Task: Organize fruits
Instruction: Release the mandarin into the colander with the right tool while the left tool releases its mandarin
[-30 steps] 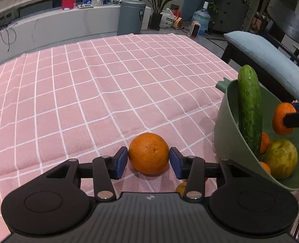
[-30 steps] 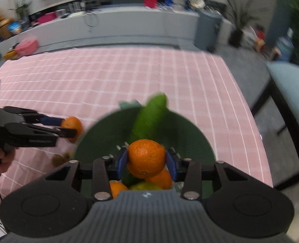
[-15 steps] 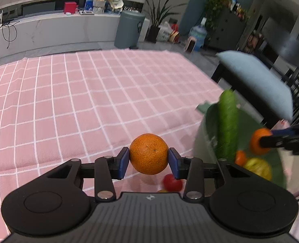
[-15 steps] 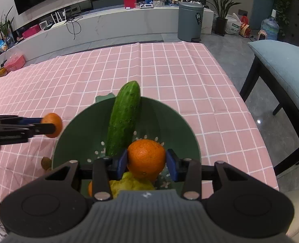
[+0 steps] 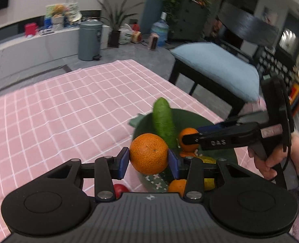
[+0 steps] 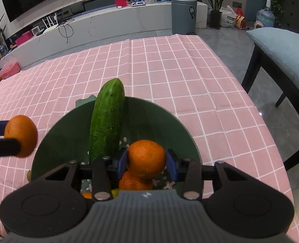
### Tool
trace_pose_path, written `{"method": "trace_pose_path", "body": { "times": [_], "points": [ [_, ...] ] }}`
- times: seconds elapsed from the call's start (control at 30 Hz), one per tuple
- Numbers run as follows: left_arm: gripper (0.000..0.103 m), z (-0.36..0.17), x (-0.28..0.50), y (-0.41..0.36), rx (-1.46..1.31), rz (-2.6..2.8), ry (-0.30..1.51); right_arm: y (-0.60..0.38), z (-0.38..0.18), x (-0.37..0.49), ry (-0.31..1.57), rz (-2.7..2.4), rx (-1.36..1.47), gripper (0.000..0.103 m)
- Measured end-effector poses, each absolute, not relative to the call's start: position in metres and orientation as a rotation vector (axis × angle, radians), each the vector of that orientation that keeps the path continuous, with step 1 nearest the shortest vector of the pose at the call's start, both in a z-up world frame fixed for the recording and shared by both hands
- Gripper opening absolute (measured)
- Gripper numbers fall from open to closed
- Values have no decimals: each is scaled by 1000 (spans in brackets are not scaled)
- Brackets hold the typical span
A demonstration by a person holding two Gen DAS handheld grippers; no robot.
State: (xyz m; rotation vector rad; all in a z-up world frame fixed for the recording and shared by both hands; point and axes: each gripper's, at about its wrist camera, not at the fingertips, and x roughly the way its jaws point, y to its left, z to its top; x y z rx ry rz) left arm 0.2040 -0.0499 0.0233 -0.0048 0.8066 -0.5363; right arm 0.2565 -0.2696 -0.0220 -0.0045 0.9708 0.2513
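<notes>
My left gripper point(image 5: 148, 161) clamps a round orange mandarin point(image 5: 148, 156) beside the dark green perforated bowl's point(image 6: 149, 113) left rim. My right gripper point(image 6: 146, 163) clamps a second mandarin point(image 6: 146, 158) inside the bowl, near the upright cucumber point(image 6: 107, 119).

My left gripper point(image 5: 148, 158) points downward, blue pads clamped on something round. My right gripper point(image 6: 146, 160) is likewise clamped, reaching in from three o'clock in the left view, my right hand point(image 5: 271, 158) wrapped around its handle.
</notes>
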Motion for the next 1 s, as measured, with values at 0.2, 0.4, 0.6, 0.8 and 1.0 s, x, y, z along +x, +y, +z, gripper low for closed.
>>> {"method": "trace_pose_path", "body": {
  "times": [0.2,0.4,0.6,0.8,1.0],
  "points": [
    [47,11,210,-89,159,-512,854,-269,-24,257,958,265,-15,39],
    [47,-3,211,-113,300,-448,900,-260,-24,256,943,288,-78,39],
    [47,-7,207,-130,405,-438,899,-255,-23,254,928,298,-131,40],
    [49,-19,206,-137,430,-446,930,-253,-18,247,913,295,-145,50],
    [55,-14,194,-135,413,-474,886,-253,-10,230,885,262,-135,54]
  ]
}}
